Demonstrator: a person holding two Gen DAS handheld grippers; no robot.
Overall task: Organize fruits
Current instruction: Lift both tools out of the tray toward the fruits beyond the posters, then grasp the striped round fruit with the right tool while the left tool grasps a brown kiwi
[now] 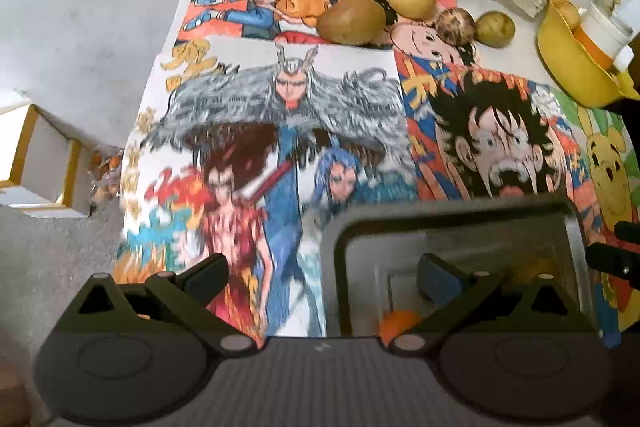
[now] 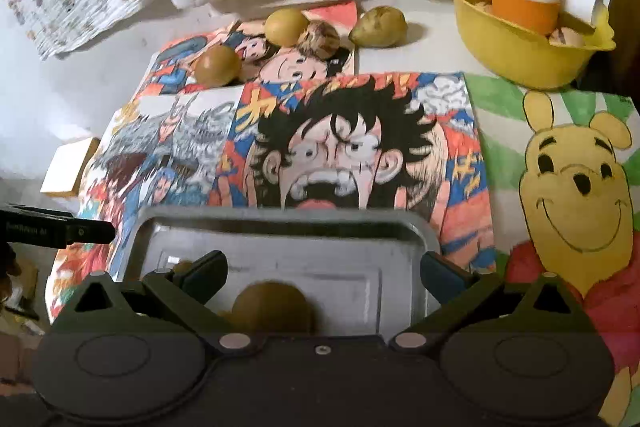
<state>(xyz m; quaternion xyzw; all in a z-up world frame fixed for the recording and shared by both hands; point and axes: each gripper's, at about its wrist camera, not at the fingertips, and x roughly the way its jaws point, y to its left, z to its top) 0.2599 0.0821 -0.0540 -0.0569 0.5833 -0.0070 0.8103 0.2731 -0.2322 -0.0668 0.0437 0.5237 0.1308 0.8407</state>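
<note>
Under my left gripper (image 1: 322,277), jaws wide and empty, the tray (image 1: 332,247) sits near and right, with an orange fruit (image 1: 396,323) in it. Four fruits wait far off in a loose row; the big pear (image 1: 352,20) lies with its long axis left-right.

Over the tray (image 2: 280,223) from the right view, my right gripper (image 2: 324,273) is spread wide, holding nothing, a brown fruit (image 2: 272,307) just below it, I'd judge set down. The far pear (image 2: 378,21) points right. The bowl (image 2: 516,55) holds more.
</note>
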